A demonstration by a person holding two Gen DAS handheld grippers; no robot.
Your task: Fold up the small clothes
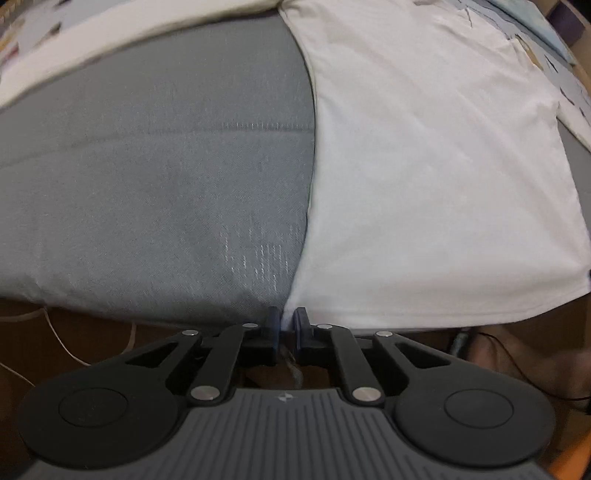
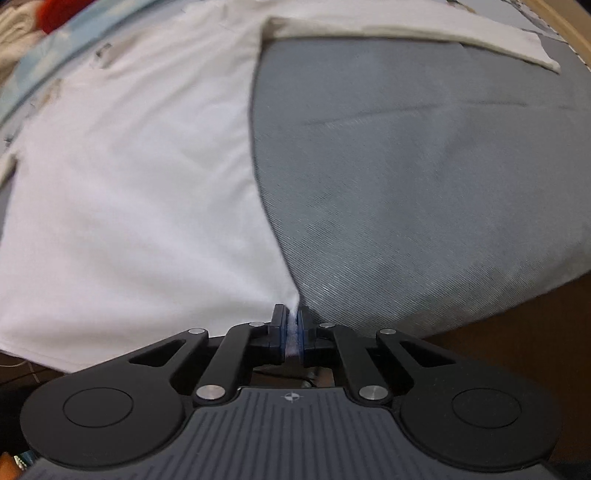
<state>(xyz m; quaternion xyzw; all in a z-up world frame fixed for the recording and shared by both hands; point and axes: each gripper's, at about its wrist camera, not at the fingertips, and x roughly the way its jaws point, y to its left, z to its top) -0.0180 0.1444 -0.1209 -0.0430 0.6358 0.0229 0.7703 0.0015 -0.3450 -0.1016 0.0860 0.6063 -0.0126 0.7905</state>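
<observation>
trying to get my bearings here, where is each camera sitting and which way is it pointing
Left wrist: on the left gripper, looking forward over the near bed edge; its black linkage shows, pinching the white garment at its left near corner.
Right wrist: on the right gripper, facing the same way; its linkage shows, pinching the right near corner.
Shared: the same white garment on the grey sheet, and a cream cloth behind.

My left gripper (image 1: 284,320) had a ribbed grey body with a small round logo, flanked by two black discs. Its black linkage arms carried silver screws and ended in blue-padded fingers (image 1: 273,325). My right gripper (image 2: 291,320) looked the same, down to the logo.
</observation>
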